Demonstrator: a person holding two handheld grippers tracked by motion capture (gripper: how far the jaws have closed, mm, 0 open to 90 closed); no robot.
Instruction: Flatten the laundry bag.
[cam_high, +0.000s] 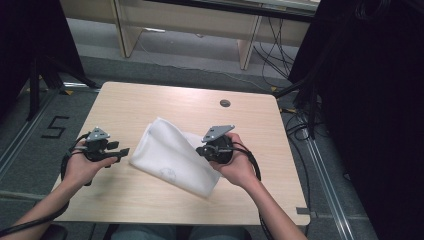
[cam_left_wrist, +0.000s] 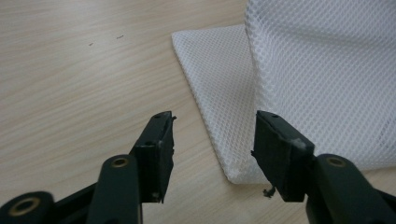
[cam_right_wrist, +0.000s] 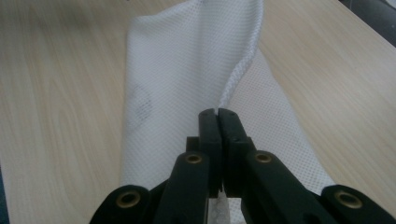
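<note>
A white mesh cloth bag (cam_high: 170, 155) lies on the wooden table (cam_high: 150, 100), partly folded, with one layer lifted on its right side. My right gripper (cam_high: 201, 150) is shut on the bag's corded edge (cam_right_wrist: 233, 79) and holds that layer a little above the table; the jaws (cam_right_wrist: 218, 114) pinch the cord between them. My left gripper (cam_high: 122, 151) hovers at the bag's left side, open. In the left gripper view the jaws (cam_left_wrist: 212, 135) stand apart over the lower corner of the mesh (cam_left_wrist: 303, 70), with the pads not touching it.
A round cable grommet (cam_high: 225, 103) sits near the table's far edge. Bare wood spreads left of the bag and along the front. Black curtains and cables (cam_high: 300, 115) flank the table, and a taped "5" (cam_high: 54, 127) marks the floor at left.
</note>
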